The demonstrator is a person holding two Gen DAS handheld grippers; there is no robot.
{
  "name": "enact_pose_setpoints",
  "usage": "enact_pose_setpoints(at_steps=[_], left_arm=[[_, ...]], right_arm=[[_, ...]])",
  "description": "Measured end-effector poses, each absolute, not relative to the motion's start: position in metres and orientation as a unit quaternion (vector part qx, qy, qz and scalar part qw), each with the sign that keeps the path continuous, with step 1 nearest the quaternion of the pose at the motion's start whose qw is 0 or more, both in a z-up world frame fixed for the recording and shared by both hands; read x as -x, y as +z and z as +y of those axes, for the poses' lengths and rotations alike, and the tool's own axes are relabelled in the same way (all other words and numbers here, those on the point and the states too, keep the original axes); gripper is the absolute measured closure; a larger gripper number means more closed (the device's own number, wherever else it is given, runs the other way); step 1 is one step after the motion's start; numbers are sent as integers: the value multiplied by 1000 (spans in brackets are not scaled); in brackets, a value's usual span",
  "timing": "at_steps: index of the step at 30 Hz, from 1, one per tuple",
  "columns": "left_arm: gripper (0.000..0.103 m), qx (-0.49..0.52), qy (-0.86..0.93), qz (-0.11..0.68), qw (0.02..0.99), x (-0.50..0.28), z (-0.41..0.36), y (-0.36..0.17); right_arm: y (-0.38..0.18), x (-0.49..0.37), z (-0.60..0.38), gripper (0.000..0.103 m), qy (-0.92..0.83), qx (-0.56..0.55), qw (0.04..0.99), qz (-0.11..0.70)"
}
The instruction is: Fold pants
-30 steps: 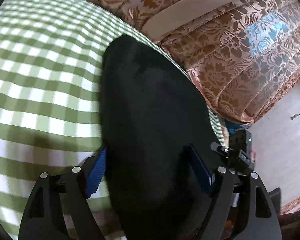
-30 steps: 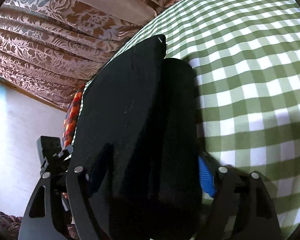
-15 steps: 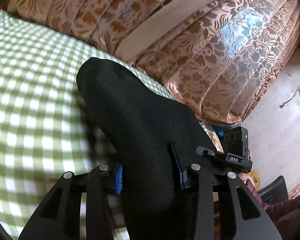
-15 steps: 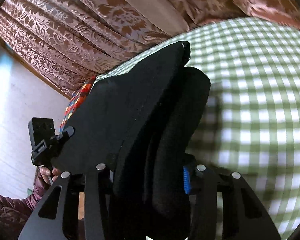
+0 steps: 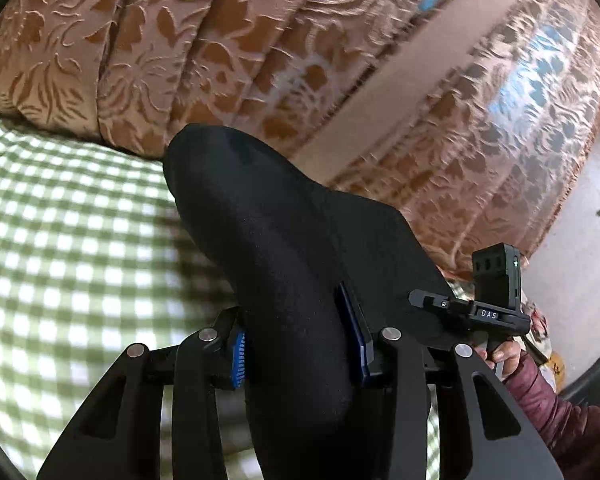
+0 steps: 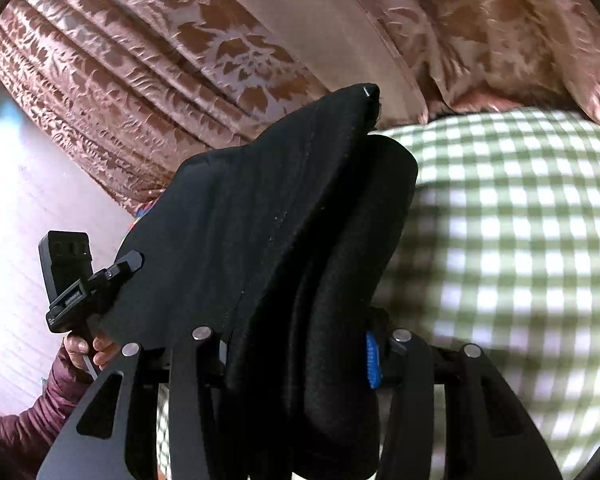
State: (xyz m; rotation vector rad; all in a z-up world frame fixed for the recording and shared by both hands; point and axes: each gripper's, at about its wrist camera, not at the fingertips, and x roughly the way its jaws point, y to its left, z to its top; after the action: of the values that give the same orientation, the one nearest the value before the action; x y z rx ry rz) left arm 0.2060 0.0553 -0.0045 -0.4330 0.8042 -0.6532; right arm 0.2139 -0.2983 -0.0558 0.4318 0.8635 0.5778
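Bulging forward between both clenched claws, left claw point(image 5: 300, 348) and right claw point(image 6: 300, 360), black pants point(image 5: 284, 248).

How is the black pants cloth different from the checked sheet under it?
The black pants are plain, with no pattern; the checked sheet has green and white squares. The pants are bunched into thick folds; the sheet lies spread out flat. The pants are pinched by the left gripper and the right gripper and lifted; no gripper holds the sheet. Both are soft cloth.
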Motion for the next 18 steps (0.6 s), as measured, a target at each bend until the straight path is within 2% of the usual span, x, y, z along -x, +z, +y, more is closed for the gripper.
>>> enact_pose_setpoints(at_steps=[8, 11, 14, 16, 18], left_arm=[[64, 164, -268, 435, 844, -253, 58, -48], [56, 142, -257, 442, 848, -247, 56, -66], [50, 151, -241, 440, 852, -244, 58, -76], [49, 147, -229, 437, 857, -243, 55, -79], [42, 140, -216, 437, 862, -243, 52, -79]], right_arm=[[-97, -262, -303, 55, 254, -216, 828, 451], [-114, -267, -313, 48, 261, -239, 816, 456], [-124, -269, -318, 46, 267, -260, 811, 451], [-125, -266, -319, 47, 264, -269, 810, 449], [-123, -259, -316, 48, 261, -265, 814, 446]])
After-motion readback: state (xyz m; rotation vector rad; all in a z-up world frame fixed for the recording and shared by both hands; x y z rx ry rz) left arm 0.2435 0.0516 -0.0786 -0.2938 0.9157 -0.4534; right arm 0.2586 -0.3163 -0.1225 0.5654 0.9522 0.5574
